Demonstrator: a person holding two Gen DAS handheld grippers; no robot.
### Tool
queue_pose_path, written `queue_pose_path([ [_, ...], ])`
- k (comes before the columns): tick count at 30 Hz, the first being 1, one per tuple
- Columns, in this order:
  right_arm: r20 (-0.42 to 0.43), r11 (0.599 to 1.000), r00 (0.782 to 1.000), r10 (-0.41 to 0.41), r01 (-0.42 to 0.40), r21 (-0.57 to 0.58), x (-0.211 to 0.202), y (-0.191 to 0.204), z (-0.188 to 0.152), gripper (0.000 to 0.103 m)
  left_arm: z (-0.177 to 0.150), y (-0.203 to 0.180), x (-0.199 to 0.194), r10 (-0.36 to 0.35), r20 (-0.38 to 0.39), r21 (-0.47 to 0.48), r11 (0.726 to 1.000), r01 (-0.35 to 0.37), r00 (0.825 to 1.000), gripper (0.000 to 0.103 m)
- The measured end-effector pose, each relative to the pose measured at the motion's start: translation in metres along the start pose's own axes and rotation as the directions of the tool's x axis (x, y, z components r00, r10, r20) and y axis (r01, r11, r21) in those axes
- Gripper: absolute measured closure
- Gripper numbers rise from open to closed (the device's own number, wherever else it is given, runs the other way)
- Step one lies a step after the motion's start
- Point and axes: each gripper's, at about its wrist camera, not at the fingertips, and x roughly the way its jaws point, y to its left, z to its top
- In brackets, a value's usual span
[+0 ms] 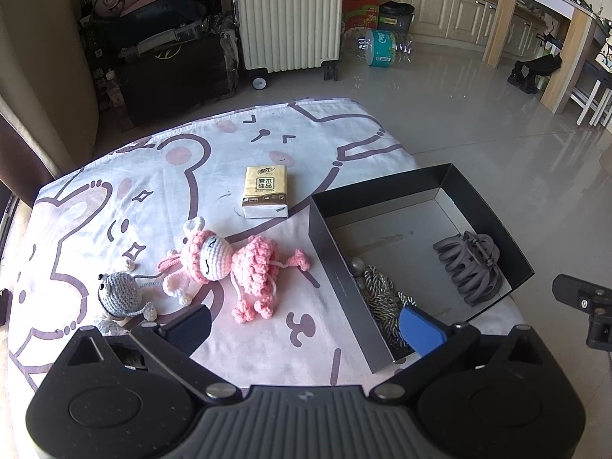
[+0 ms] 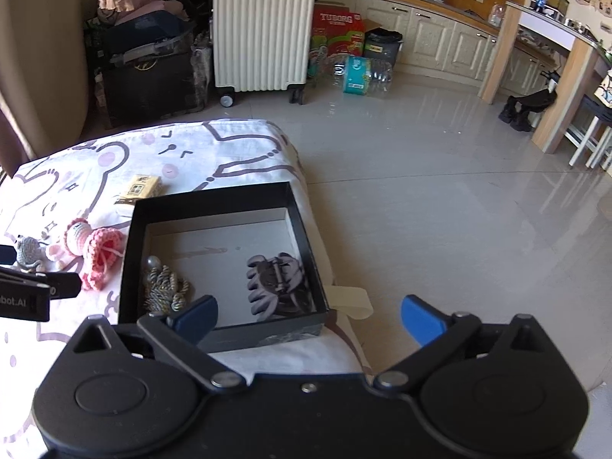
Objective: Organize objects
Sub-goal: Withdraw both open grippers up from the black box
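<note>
A black open box [image 1: 493, 225] [image 2: 306, 237] sits at the table's right edge. In it lie a grey hair claw [image 1: 468, 267] [image 2: 273, 277] and a braided cord piece with beads [image 1: 378, 292] [image 2: 162, 287]. On the bear-print cloth lie a pink crochet doll [image 1: 229, 262] [image 2: 97, 246], a small grey crochet mouse [image 1: 120, 294] [image 2: 28, 250] and a tissue pack [image 1: 266, 191] [image 2: 141, 189]. My left gripper [image 1: 306, 325] is open and empty, just in front of the doll and the box's near left corner. My right gripper [image 2: 310, 321] is open and empty over the box's near wall.
The table [image 1: 114, 199] is covered with a white cloth and ends at the box's right side; tiled floor [image 2: 440, 199] lies beyond. A cream suitcase [image 1: 288, 15], dark luggage, a carton, a bin and water bottles stand at the back. The right gripper's body [image 1: 585, 306] shows at the right.
</note>
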Motion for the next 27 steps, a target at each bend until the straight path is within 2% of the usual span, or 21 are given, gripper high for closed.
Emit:
queue_pose_path([
  [27, -0.027, 0.999, 1.000, -0.003, 0.004, 0.040, 0.0077, -0.0094, -0.0063, 0.000, 0.0007, 0.0011, 0.0073, -0.011, 0.002, -0.013, 1.000, 0.011, 1.000, 0.000],
])
